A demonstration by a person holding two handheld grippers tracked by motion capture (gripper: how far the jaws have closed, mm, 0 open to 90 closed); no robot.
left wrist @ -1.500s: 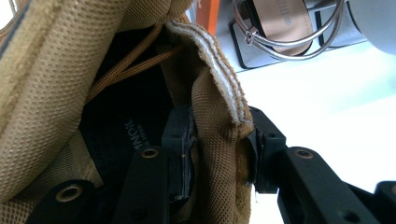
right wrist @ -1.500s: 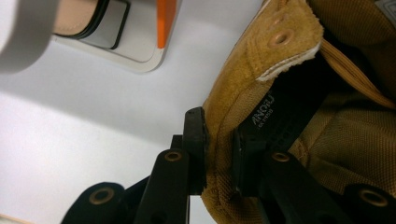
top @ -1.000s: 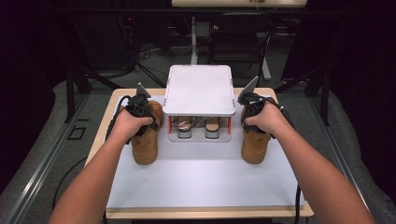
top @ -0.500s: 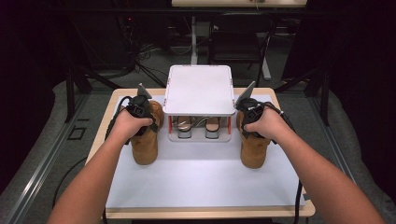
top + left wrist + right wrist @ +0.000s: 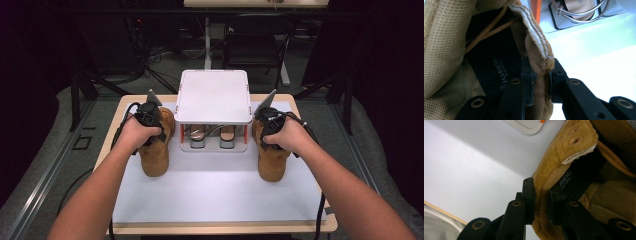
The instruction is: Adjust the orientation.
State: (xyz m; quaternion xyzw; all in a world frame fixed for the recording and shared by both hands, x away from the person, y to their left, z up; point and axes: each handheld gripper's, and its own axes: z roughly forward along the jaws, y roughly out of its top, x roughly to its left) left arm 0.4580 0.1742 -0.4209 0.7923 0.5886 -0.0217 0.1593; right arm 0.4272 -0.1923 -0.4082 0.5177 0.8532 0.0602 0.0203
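High view: a person stands at a white table [image 5: 215, 195] with a tan boot on either side of a small white shoe rack [image 5: 212, 97] at the table's far middle. The left gripper [image 5: 148, 116] sits on the collar of the left boot [image 5: 154, 150], and the right gripper [image 5: 269, 122] on the collar of the right boot [image 5: 272, 160]. Against the frame one second ago, the right boot has shifted slightly inward and toward the person, with the right hand [image 5: 285, 136] moving along with it; the left boot and left hand [image 5: 136, 132] lie as they did then. This suggests that the right boot is being carried or dragged while the left is merely held.

Left gripper view: the jaws of the left gripper [image 5: 540, 82] are closed narrowly on the padded collar edge of the left boot [image 5: 536, 50], one jaw inside the opening and one outside. A sandal in a wire holder [image 5: 579, 11] on the rack's lower shelf is seen beyond.

Right gripper view: the right gripper [image 5: 541, 200] likewise pinches the collar wall of the right boot [image 5: 564, 157], with the outer jaw over the table and the inner jaw against the black lining. A corner of the rack [image 5: 529, 126] lies at the top edge.

Both grasps appear secure; the work in hand is judged to be at the start of repositioning the pair, probably toward the rack.
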